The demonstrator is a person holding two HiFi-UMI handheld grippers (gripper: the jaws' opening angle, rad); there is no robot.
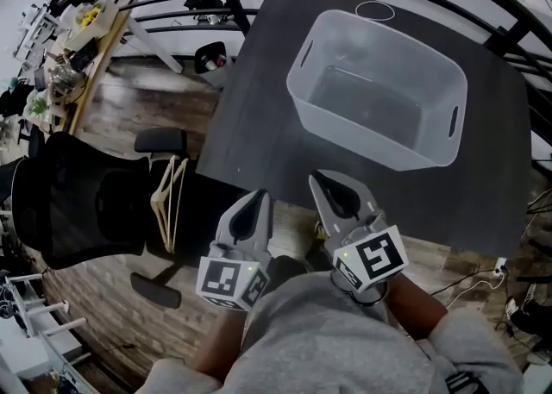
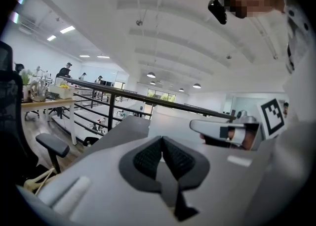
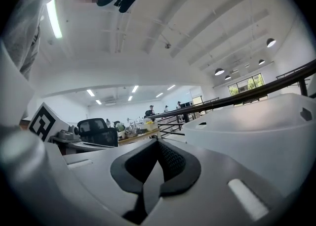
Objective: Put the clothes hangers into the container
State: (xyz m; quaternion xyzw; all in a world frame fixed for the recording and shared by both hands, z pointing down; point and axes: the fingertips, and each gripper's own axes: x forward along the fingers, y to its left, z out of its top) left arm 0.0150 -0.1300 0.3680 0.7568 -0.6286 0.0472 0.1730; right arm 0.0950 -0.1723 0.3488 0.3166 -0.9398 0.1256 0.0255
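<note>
Several pale wooden clothes hangers [image 1: 168,198] lie on the seat of a black office chair [image 1: 78,203], left of the table; they also show at the lower left of the left gripper view [image 2: 37,180]. The translucent white container [image 1: 297,60] stands empty on the dark table [image 1: 259,108], and its wall fills the right of the right gripper view [image 3: 256,131]. My left gripper [image 1: 259,197] [image 2: 162,138] and right gripper [image 1: 317,178] [image 3: 158,142] are side by side close to my body at the table's near edge. Both are shut with nothing in them.
A curved black railing [image 1: 172,13] runs behind the table. A cluttered wooden desk [image 1: 82,34] stands far left. A thin ring [image 1: 375,11] lies on the table behind the container. Cables [image 1: 483,276] lie on the wood floor at right.
</note>
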